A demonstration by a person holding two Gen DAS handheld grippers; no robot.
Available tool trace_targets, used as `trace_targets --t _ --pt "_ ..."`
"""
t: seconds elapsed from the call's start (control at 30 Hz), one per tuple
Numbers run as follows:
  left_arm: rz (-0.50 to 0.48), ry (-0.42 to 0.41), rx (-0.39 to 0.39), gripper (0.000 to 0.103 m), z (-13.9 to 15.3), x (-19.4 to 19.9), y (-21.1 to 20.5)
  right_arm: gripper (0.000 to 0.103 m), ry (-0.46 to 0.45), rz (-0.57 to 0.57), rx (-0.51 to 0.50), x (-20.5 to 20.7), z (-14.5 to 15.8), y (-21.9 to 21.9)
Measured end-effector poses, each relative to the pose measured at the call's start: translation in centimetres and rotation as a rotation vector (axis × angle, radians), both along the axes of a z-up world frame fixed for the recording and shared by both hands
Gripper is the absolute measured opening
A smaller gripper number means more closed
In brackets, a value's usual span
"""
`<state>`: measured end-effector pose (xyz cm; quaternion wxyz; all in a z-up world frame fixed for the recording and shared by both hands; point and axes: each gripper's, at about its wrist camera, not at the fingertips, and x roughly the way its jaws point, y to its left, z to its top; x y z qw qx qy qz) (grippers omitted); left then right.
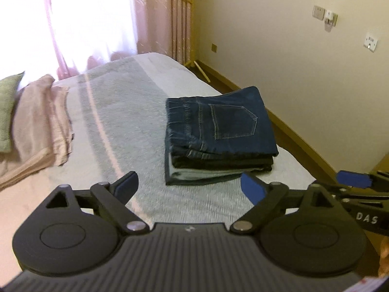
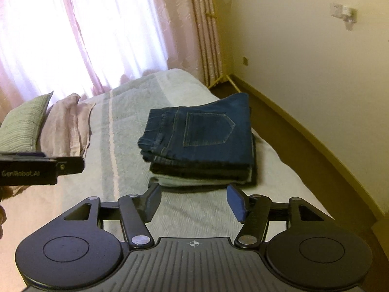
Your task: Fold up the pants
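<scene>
Dark blue jeans [image 1: 220,133] lie folded into a thick square stack on the bed, back pocket facing up. In the right wrist view the same jeans [image 2: 201,143] sit just beyond the fingers. My left gripper [image 1: 188,187] hangs above the bed on the near side of the stack, jaws wide apart, nothing between them. My right gripper [image 2: 194,200] is also open and empty, short of the stack's near edge. Each gripper shows at the edge of the other's view: the right gripper [image 1: 355,181], the left gripper [image 2: 41,168].
The bed [image 1: 116,126] has a pale green and white striped cover. A folded pink blanket [image 1: 41,131] and a green pillow [image 2: 23,124] lie at its left. Pink curtains [image 2: 97,31] hang behind. A cream wall [image 1: 304,73] and brown floor [image 2: 291,131] run along the right.
</scene>
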<state>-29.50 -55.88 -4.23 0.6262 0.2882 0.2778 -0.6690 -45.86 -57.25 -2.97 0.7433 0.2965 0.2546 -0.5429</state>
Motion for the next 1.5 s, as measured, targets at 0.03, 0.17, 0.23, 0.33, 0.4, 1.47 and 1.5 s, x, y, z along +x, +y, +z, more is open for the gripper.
trace_targets --t 0.03,0.17,0.23,0.33,0.4,1.47,1.5 --pt "0.009 -0.017 -0.011 0.094 0.2 0.5 1.2 0.059 -0.003 -0.007 0.000 0.1 0.4 1.1" --pt "0.004 -0.012 -0.017 0.094 1.2 2.0 5.5 0.060 -0.037 -0.013 0.003 0.8 1.9 5.3" --pt "-0.004 0.004 -0.021 0.094 1.4 2.5 7.1 0.060 -0.037 -0.011 0.001 1.3 2.5 7.2" --pt "-0.027 -0.008 -0.043 0.094 2.0 2.8 9.8 0.060 -0.037 -0.029 0.000 1.5 3.0 9.8" --pt "-0.040 -0.012 -0.053 0.094 2.4 2.8 11.4 0.060 -0.042 -0.038 -0.005 1.6 3.3 11.4" --pt "-0.086 -0.002 -0.089 0.094 3.4 2.4 18.3 0.061 -0.036 -0.032 -0.049 1.9 4.4 18.1" --pt "-0.086 -0.002 -0.089 0.094 3.4 2.4 18.4 0.061 -0.037 -0.031 -0.048 1.9 4.4 18.2"
